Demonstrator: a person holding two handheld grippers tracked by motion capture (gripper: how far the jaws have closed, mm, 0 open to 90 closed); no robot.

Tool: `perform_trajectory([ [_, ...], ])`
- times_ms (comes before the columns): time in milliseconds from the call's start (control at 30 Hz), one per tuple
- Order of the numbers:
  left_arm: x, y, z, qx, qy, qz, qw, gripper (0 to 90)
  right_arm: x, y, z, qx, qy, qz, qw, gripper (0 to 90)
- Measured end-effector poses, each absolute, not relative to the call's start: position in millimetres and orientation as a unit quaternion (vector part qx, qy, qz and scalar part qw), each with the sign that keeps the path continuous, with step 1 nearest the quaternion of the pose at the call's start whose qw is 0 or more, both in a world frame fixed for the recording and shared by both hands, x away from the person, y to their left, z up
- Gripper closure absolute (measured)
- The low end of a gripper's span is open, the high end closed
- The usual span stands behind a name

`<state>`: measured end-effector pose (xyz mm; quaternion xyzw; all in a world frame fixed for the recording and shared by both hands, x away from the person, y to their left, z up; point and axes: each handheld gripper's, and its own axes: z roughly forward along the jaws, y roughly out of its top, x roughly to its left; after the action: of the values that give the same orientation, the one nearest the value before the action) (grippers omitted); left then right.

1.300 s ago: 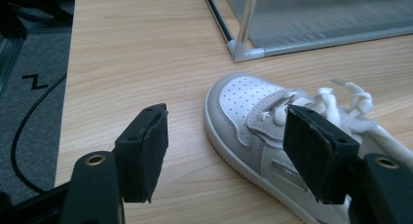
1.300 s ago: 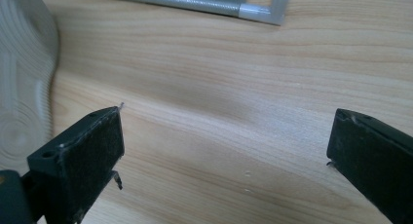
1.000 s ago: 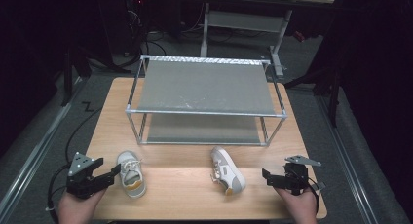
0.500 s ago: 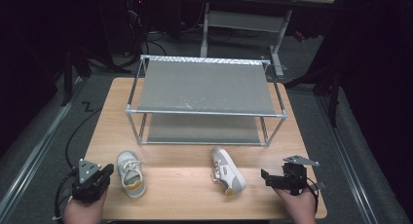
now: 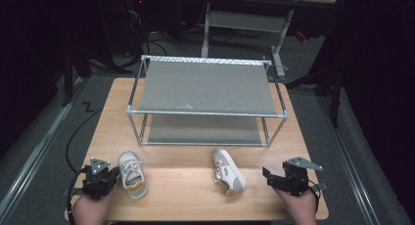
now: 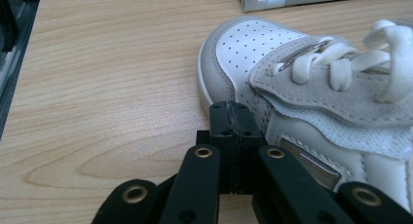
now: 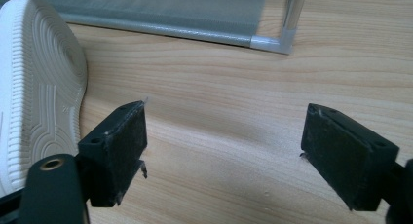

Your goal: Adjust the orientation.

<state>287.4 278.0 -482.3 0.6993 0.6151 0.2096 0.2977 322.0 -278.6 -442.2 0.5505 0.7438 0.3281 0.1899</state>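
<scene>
No text, label, brand or number can be read anywhere here. The shoe beside the left hand-held gripper (image 6: 233, 118) — the left shoe (image 6: 311, 92) — shows perforated toe leather, laces and a metal lace tag, yet no legible mark. The right shoe (image 7: 36, 83) lies with its ribbed sole towards the right gripper view; the tread carries patterns — no letters. The rack (image 5: 205, 88) and the bench (image 5: 191, 186) bear no signs.

Left hand-held gripper (image 5: 113, 177) has jaws pressed together; right hand-held gripper (image 5: 266, 174) has been narrowing, jaws apart.
</scene>
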Motion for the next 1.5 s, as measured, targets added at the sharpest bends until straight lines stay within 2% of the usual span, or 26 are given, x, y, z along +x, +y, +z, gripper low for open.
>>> perform_trajectory([
  [167,289,268,-483,0.709,0.602,0.196,0.311,89.9,320,-276,-444,0.547,0.745,0.327,0.198,21.6],
  [367,298,242,-485,0.716,0.587,0.184,0.329,90.0,319,-274,-446,0.546,0.741,0.334,0.203,31.3],
  [500,305,219,-488,0.732,0.569,0.161,0.339,90.0,316,-273,-454,0.537,0.747,0.341,0.193,43.7],
  [533,305,211,-486,0.743,0.553,0.174,0.334,89.5,316,-272,-455,0.530,0.752,0.343,0.189,49.3],
  [567,305,211,-486,0.743,0.553,0.174,0.334,88.4,316,-272,-455,0.530,0.752,0.343,0.189,49.3],
  [767,299,231,-481,0.743,0.548,0.189,0.336,86.6,311,-268,-446,0.502,0.756,0.364,0.209,65.3],
  [867,296,242,-480,0.737,0.560,0.195,0.324,86.4,308,-261,-444,0.480,0.764,0.365,0.231,68.5],
  [1033,290,251,-477,0.721,0.574,0.206,0.330,79.6,309,-244,-440,0.454,0.774,0.379,0.225,71.9],
  [1133,280,254,-476,0.712,0.584,0.194,0.338,78.3,315,-224,-436,0.438,0.775,0.395,0.228,67.6],
  [1233,276,253,-477,0.717,0.581,0.196,0.333,81.6,318,-212,-435,0.426,0.780,0.405,0.214,72.1],
  [1267,273,251,-479,0.719,0.579,0.194,0.331,84.0,319,-201,-435,0.410,0.788,0.407,0.216,78.6],
  [1300,273,251,-479,0.719,0.579,0.194,0.331,85.8,319,-201,-435,0.410,0.788,0.407,0.216,78.6],
  [1400,270,250,-478,0.723,0.574,0.192,0.333,86.7,316,-189,-435,0.385,0.801,0.410,0.204,88.7],
  [1500,266,252,-475,0.718,0.573,0.196,0.343,87.0,315,-187,-434,0.378,0.805,0.411,0.199,89.6],
])
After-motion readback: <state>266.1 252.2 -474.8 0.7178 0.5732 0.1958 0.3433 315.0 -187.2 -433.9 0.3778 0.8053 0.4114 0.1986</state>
